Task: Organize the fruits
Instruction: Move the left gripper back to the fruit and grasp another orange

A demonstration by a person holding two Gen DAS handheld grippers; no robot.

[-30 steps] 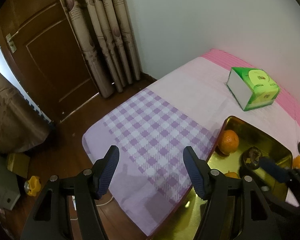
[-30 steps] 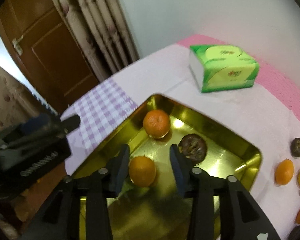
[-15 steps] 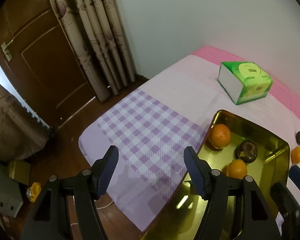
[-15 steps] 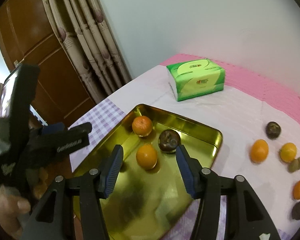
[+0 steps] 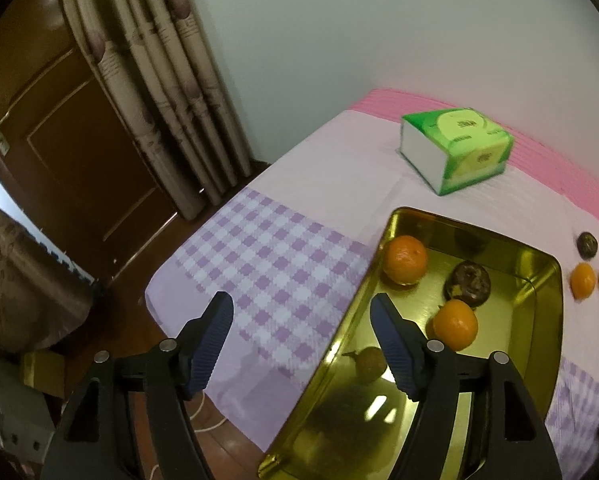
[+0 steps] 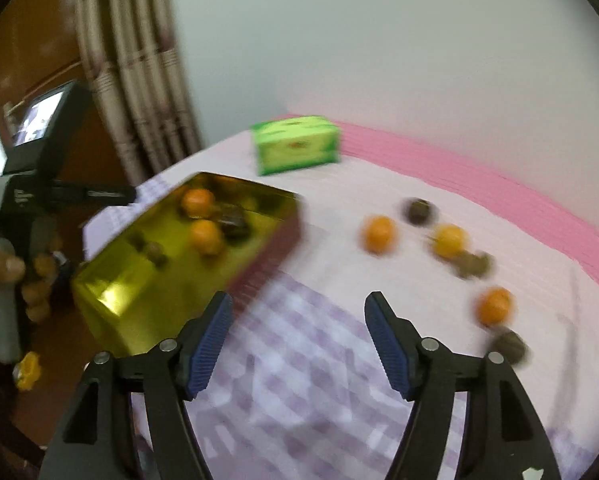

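A gold metal tray [image 5: 539,292] is seen on the cloth-covered counter [image 5: 339,184], near its checked purple end. Three fruits are held in the tray: an orange [image 5: 404,259] by the far left wall, a dark brown fruit [image 5: 467,283] just beside it, and a second orange [image 5: 455,324] nearer the camera, touching or almost touching the dark one.

The left claw [image 5: 301,344] is spread wide and nothing is gripped; its right finger is placed over the tray's near corner. The right claw [image 6: 298,344] is likewise held wide and empty above the checked cloth.

In the left wrist view, only the edge of the loose fruit is caught at the right border. In the blurred right wrist view, the whole loose group is shown on the counter, well apart from the tray [image 6: 111,280]: three oranges [image 6: 379,234], two dark fruits [image 6: 417,210] and a greenish one [image 6: 473,264]. The person's left hand [image 6: 3,280] is shown only there. A green tissue box [image 5: 457,148] is seen beyond the tray in both views.
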